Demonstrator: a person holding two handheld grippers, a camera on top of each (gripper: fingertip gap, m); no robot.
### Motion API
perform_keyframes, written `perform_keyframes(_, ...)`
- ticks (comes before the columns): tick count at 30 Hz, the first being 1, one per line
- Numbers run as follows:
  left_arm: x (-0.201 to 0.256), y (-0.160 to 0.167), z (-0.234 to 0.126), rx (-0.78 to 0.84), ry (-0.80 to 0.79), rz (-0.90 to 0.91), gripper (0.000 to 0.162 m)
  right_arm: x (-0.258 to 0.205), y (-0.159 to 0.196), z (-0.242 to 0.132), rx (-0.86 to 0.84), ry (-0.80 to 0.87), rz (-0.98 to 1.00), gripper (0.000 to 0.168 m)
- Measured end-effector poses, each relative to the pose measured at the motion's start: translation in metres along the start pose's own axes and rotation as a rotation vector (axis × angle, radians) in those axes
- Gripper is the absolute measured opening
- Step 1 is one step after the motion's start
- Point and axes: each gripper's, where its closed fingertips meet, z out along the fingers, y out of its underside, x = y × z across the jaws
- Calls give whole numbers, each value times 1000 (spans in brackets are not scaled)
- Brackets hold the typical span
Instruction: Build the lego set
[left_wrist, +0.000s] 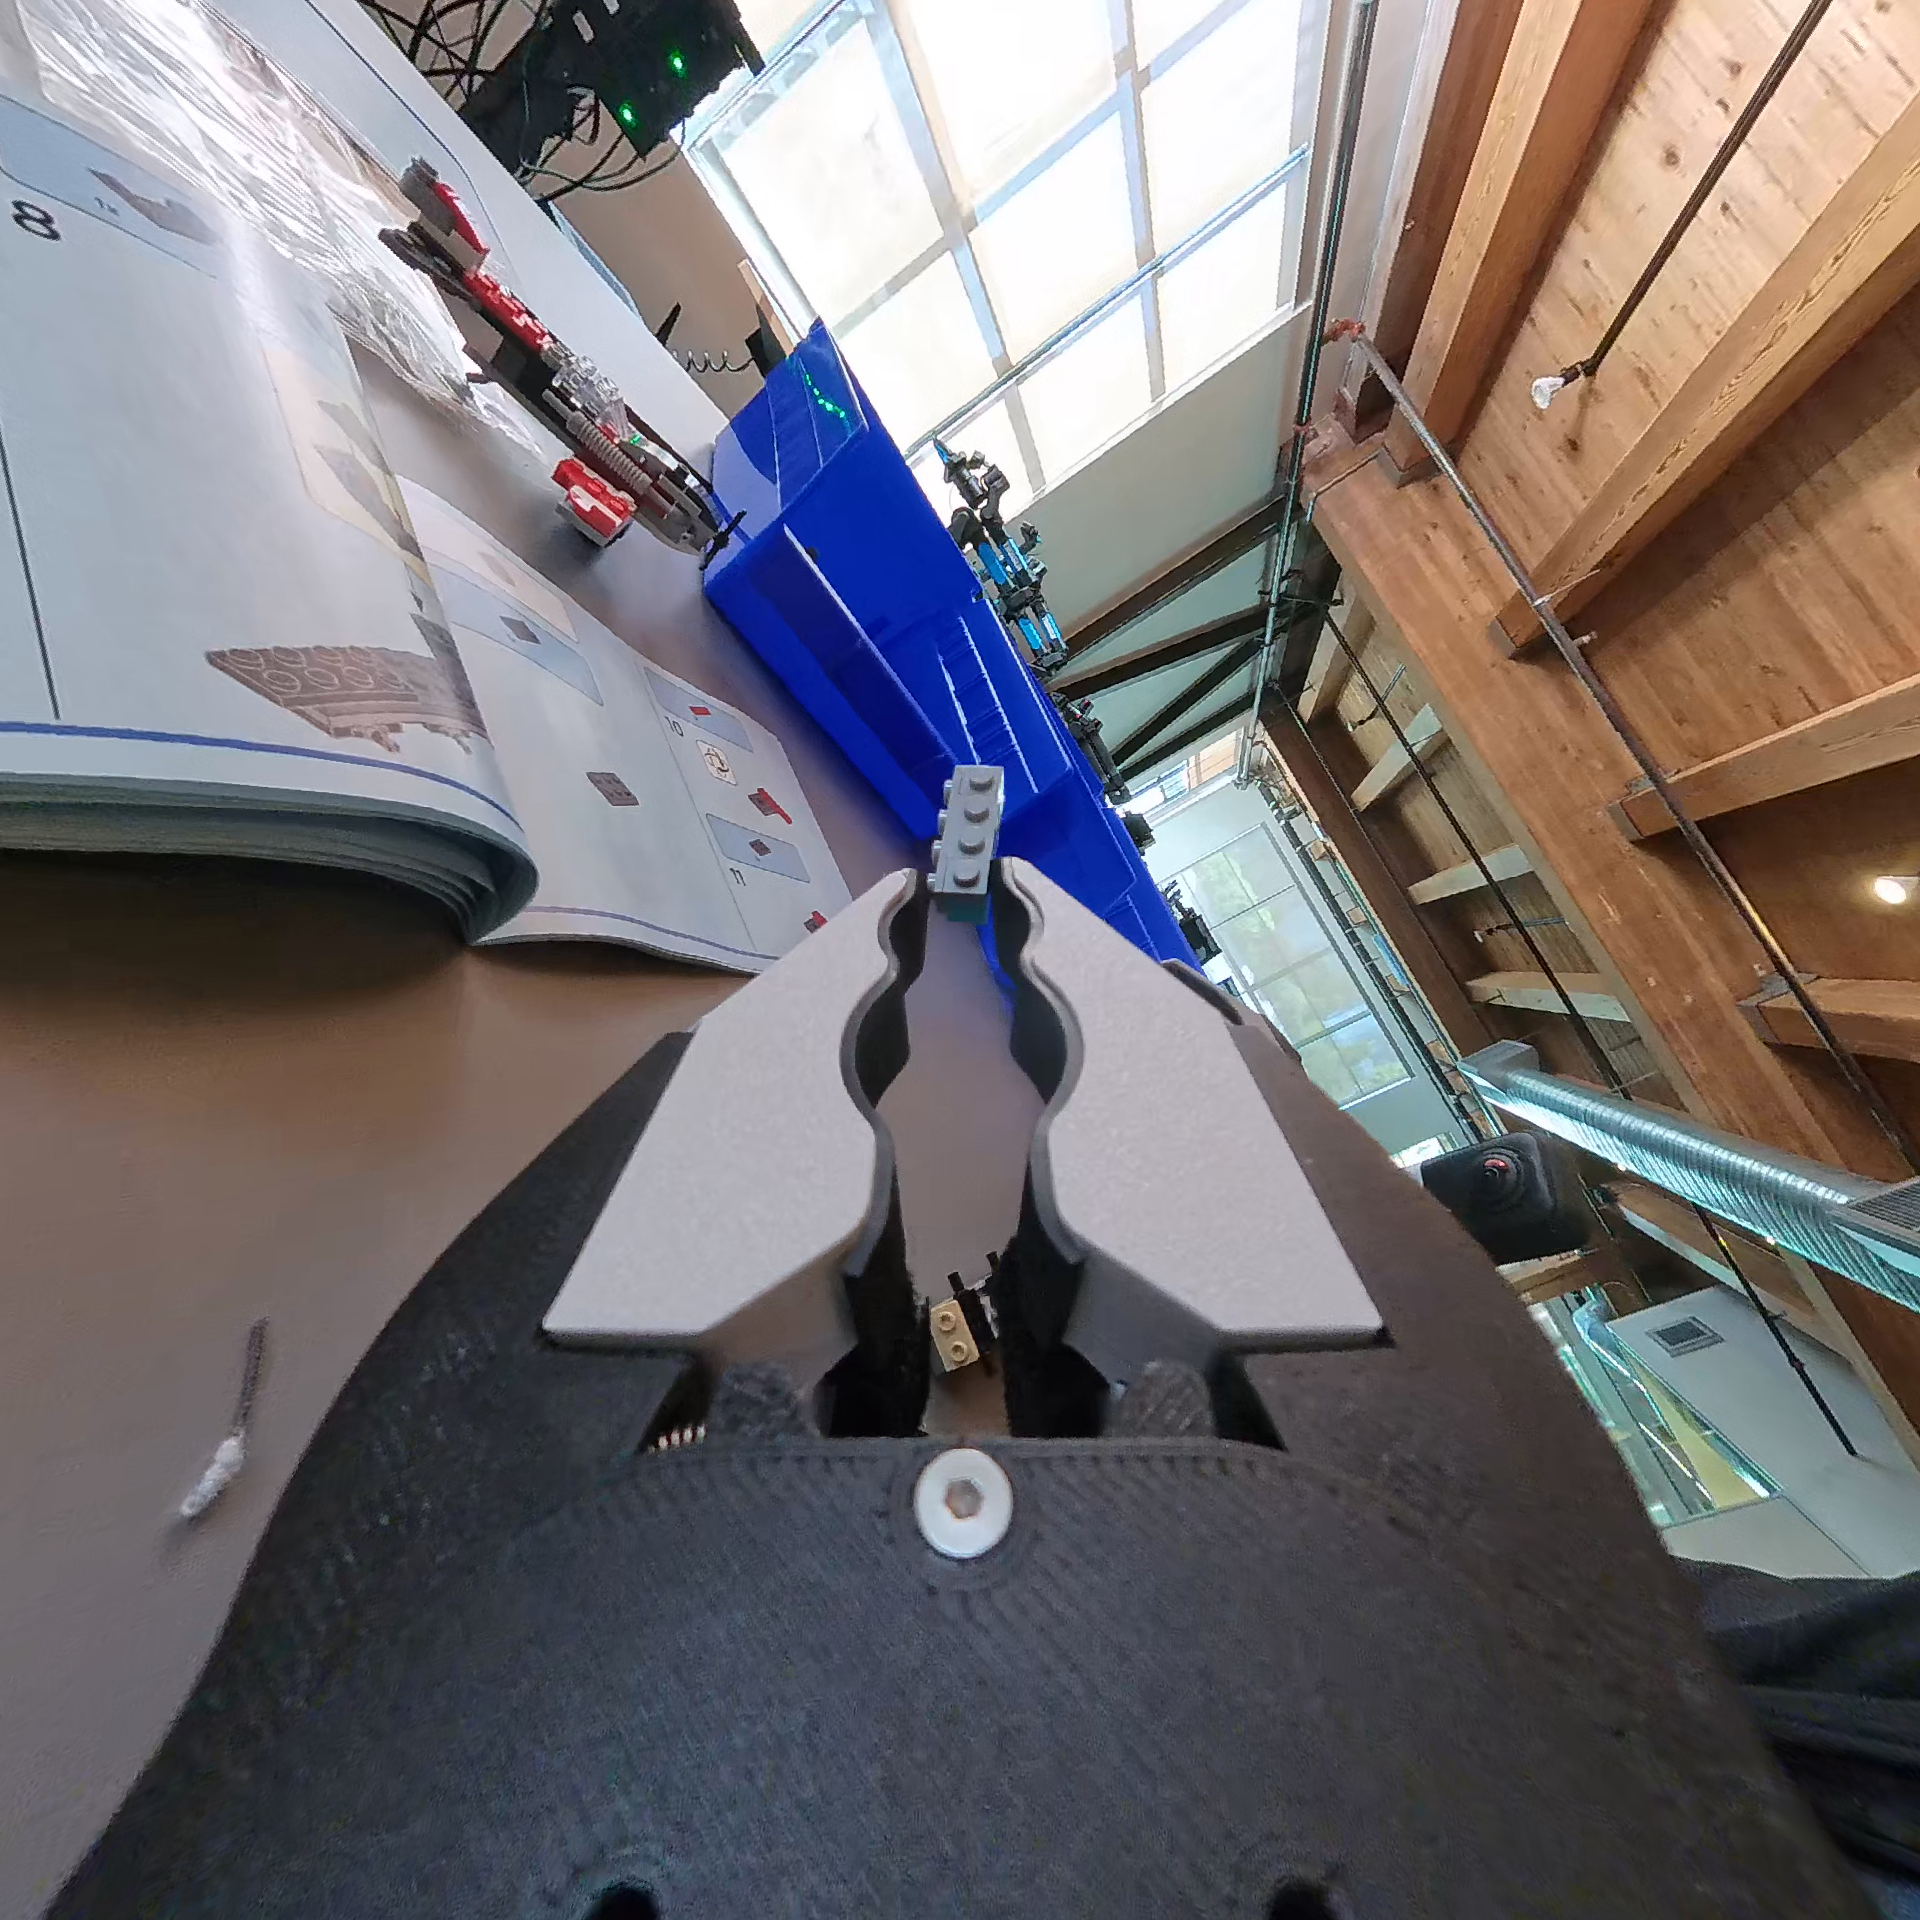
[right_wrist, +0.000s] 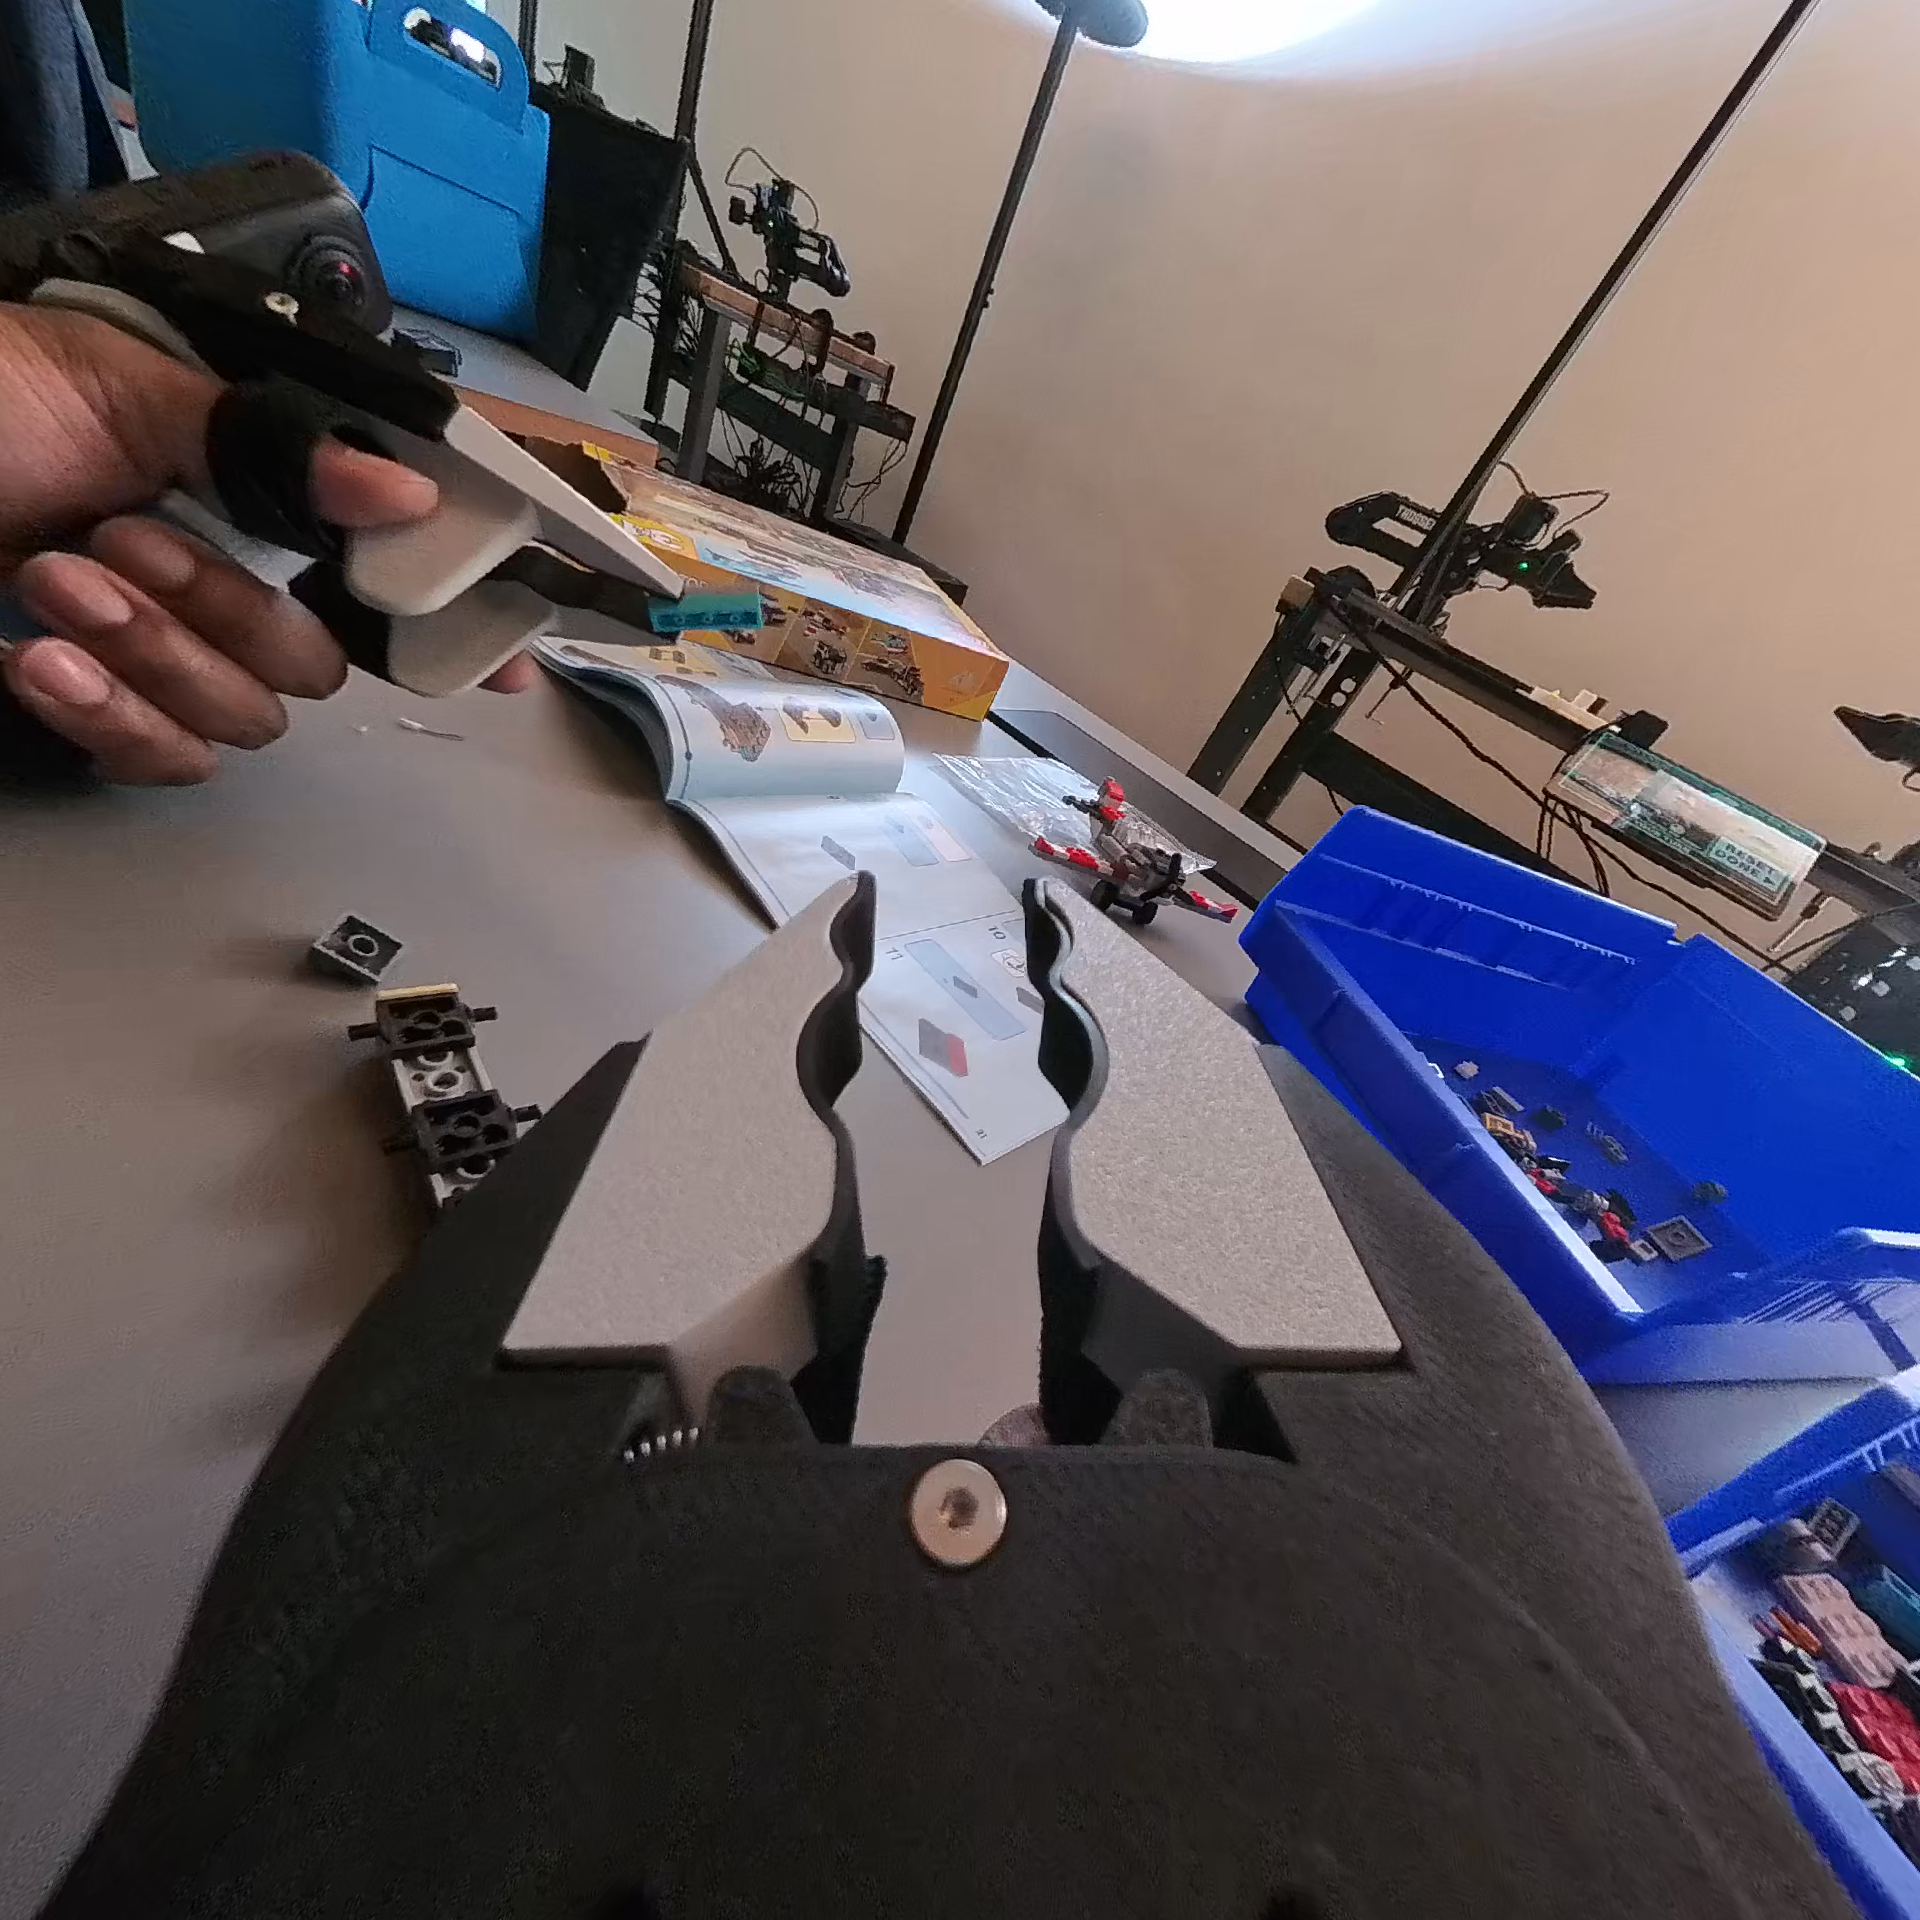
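My left gripper (left_wrist: 961, 896) is shut on a small grey-and-teal brick (left_wrist: 968, 831) at its fingertips and holds it above the table. In the right wrist view a hand holds that gripper (right_wrist: 665, 601) at the upper left, and the teal side of the brick (right_wrist: 709, 615) sticks out of its tip. My right gripper (right_wrist: 948, 899) is open and empty, low over the grey table (right_wrist: 208, 852). A black-and-grey wheel chassis (right_wrist: 442, 1091) lies just left of it, with a small dark grey brick (right_wrist: 356, 945) beyond.
The open instruction booklet (right_wrist: 790, 748) lies ahead, with a yellow set box (right_wrist: 831, 623) behind it. A small red-and-grey plane model (right_wrist: 1132, 857) sits on a clear bag. Blue bins holding loose pieces (right_wrist: 1558, 1091) (right_wrist: 1829, 1662) stand at the right. The booklet (left_wrist: 260, 520) and a bin (left_wrist: 883, 582) also show in the left wrist view. The left gripper's tips are roughly 15 cm from the right gripper's.
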Motion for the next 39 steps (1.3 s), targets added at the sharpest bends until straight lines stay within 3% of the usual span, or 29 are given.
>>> perform_keyframes(39, -1, 1, 0, -5, -8, 3, 11, -2, 1, 1, -4, -6, -10, 29)
